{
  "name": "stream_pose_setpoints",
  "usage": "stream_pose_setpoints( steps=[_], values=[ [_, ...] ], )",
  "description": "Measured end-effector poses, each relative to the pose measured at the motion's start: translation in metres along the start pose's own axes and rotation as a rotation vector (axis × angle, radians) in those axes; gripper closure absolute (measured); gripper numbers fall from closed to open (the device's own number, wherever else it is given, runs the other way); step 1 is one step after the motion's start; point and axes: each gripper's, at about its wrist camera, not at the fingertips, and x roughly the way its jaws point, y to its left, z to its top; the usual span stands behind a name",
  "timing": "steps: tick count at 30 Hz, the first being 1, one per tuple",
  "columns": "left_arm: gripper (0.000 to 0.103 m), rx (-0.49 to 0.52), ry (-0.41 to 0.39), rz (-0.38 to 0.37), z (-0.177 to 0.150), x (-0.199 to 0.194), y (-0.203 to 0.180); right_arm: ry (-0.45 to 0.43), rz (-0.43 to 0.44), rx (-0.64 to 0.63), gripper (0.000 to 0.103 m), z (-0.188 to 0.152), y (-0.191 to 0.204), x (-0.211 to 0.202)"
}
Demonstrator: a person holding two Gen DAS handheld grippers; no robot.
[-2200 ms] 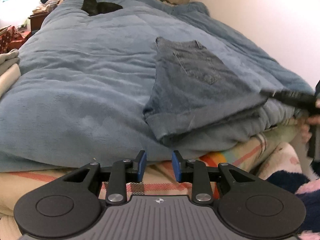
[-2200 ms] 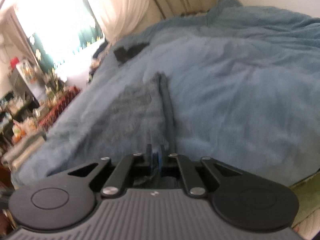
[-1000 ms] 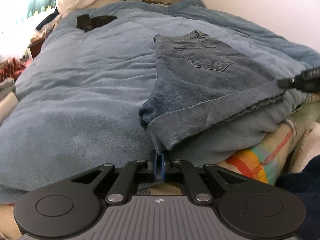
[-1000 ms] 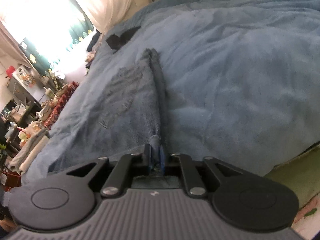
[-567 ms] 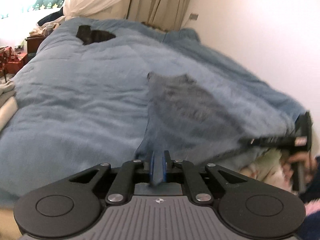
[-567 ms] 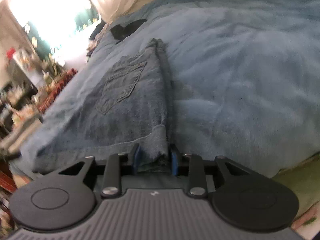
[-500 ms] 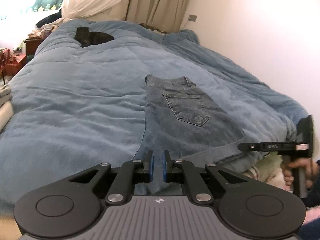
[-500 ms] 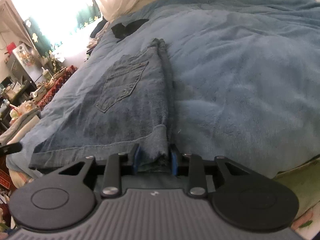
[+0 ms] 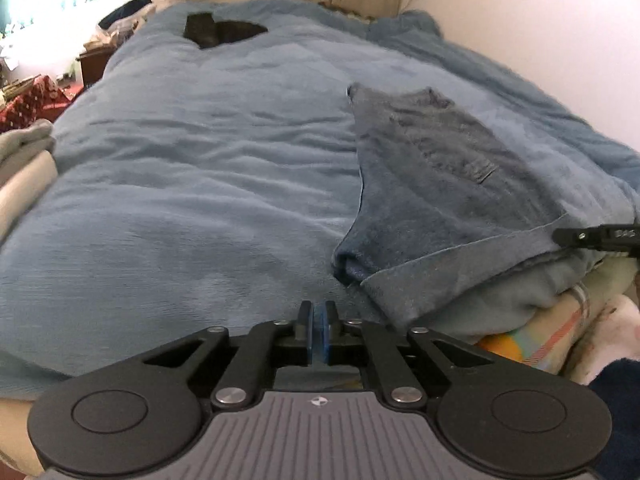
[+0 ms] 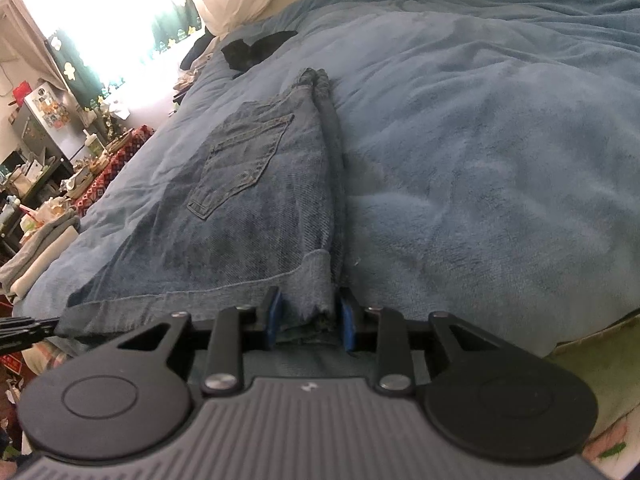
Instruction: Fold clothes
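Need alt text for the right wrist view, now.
Folded denim shorts lie on a blue blanket, cuffed hem corner between the open right gripper pads. A dark garment lies farther up the bed near a bright window.

**Folded denim shorts at the edge of the bed**

A pair of faded blue denim shorts [image 10: 256, 200] lies flat on the bed, folded in half lengthwise, one stitched back pocket facing up. The waistband end lies far from both tongs; the turned-up leg hem lies nearest them. The fold runs straight ahead of the right tongs [image 10: 308, 316], with the hem's frayed corner between their parted pads. In the left view the shorts [image 9: 440, 200] lie ahead and right of the left tongs [image 9: 319, 330].
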Motion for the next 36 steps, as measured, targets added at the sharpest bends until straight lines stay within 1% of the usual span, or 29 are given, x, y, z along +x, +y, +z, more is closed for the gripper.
stream_pose_setpoints(
  steps=[3,7,11,12,15,16,17,19,22,24,26,28,31,34,36],
  values=[
    [0.099,0.049,-0.023,0.01,0.002,0.0,0.0,0.0,0.002,0.005,0.071,0.0,-0.001,0.0],
    [0.095,0.12,-0.03,-0.03,-0.002,0.013,-0.004,0.003,0.002,0.015,0.071,0.0,-0.001,-0.001],
    [0.095,0.218,-0.096,-0.02,-0.004,0.014,-0.019,0.01,-0.007,0.011,0.071,0.001,0.001,0.0],
    [0.095,0.221,-0.117,-0.032,-0.002,0.011,-0.021,0.011,-0.009,0.01,0.071,0.002,0.001,0.0],
    [0.094,0.209,-0.177,-0.111,0.005,-0.003,-0.024,0.014,-0.015,0.009,0.071,0.002,0.002,0.0],
    [0.091,0.218,-0.189,-0.125,0.007,-0.006,-0.027,0.015,-0.018,0.008,0.071,0.002,0.003,0.0],
    [0.088,0.236,-0.193,-0.119,0.008,-0.006,-0.03,0.016,-0.019,0.007,0.071,0.003,0.003,0.001],
    [0.085,0.264,-0.187,-0.078,0.008,0.001,-0.033,0.019,-0.022,0.004,0.071,0.003,0.003,0.001],
    [0.085,0.283,-0.166,-0.019,0.006,0.015,-0.033,0.021,-0.026,0.0,0.07,0.004,0.004,0.002],
    [0.085,0.301,-0.155,0.007,0.003,0.021,-0.035,0.021,-0.029,-0.003,0.07,0.005,0.005,0.002],
    [0.085,0.343,-0.155,0.03,-0.001,0.024,-0.039,0.022,-0.03,-0.004,0.07,0.005,0.004,0.002],
    [0.084,0.417,-0.156,0.056,-0.006,0.024,-0.045,0.023,-0.029,-0.003,0.07,0.005,0.004,0.002],
    [0.083,0.48,-0.153,0.071,-0.014,0.02,-0.045,0.024,-0.029,-0.004,0.07,0.006,0.004,0.002],
    [0.076,0.494,-0.151,0.093,-0.019,0.022,-0.041,0.024,-0.028,-0.001,0.07,0.005,0.003,0.003],
    [0.074,0.473,-0.156,0.099,-0.018,0.026,-0.04,0.023,-0.028,-0.001,0.07,0.005,0.003,0.003]
  ],
)
